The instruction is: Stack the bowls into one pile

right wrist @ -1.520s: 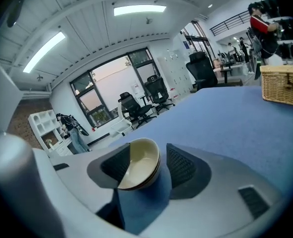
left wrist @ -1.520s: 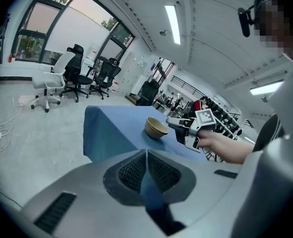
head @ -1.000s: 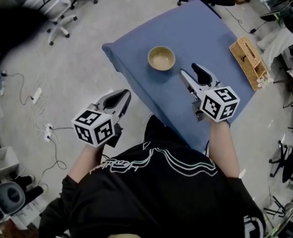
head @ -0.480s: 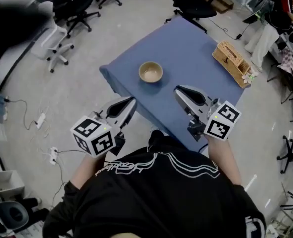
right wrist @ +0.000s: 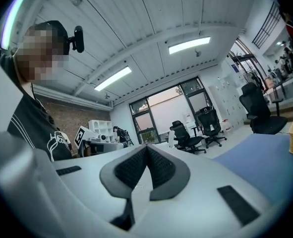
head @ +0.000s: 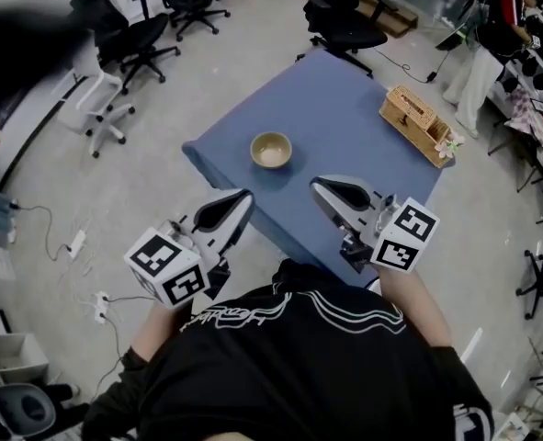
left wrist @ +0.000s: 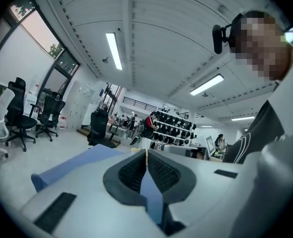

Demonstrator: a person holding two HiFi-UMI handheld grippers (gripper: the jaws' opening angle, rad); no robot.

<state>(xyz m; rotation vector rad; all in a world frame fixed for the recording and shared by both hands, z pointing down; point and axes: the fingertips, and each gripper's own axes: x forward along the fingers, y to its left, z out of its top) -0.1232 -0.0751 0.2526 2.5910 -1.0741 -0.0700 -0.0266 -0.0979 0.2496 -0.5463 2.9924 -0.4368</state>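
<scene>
At right, empty jaws newly together

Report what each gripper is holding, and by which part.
Nothing is held. The left gripper is shut with nothing between its jaws; the right gripper has just closed, also on nothing. The bowl sits apart on the blue table.

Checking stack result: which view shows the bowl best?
Head view: the tan bowl sits unobstructed on the blue table, seen from above. Both gripper views show only table and room, no bowl.
</scene>
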